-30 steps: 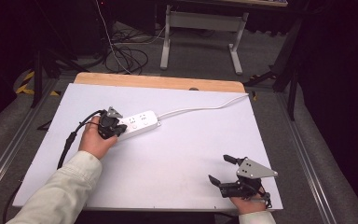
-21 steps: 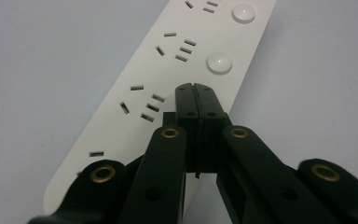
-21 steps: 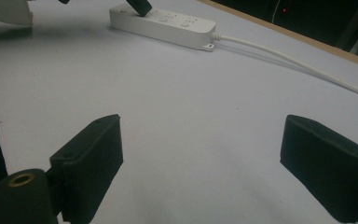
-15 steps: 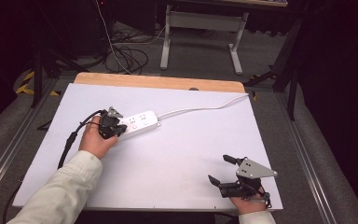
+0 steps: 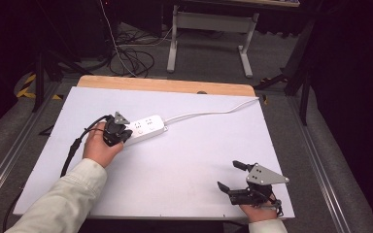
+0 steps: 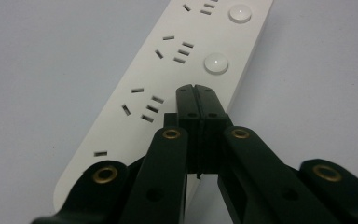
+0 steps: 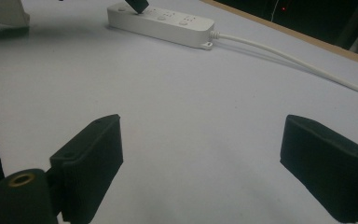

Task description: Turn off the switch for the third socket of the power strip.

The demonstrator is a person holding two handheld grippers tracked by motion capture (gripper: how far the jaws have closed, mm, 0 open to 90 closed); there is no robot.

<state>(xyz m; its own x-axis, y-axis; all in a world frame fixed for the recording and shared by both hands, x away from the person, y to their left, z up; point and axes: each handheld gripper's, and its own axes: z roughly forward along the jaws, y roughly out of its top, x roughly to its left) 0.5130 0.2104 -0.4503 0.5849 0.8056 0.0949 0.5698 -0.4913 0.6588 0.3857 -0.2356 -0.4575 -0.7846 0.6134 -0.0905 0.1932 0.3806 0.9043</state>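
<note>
White table [image 5: 184,160] brightly lit from overhead; room around it falls to near black. High view sharp, soft shadows only. Left gripper view: near jaws blurred, power strip [image 6: 177,70] crisp. Right gripper view: dim, bluish cast, foreground jaws soft.

Black gripper [image 6: 196,95] with brass rivets, grey plate; seemingly cream sleeve [image 5: 60,201].
</note>
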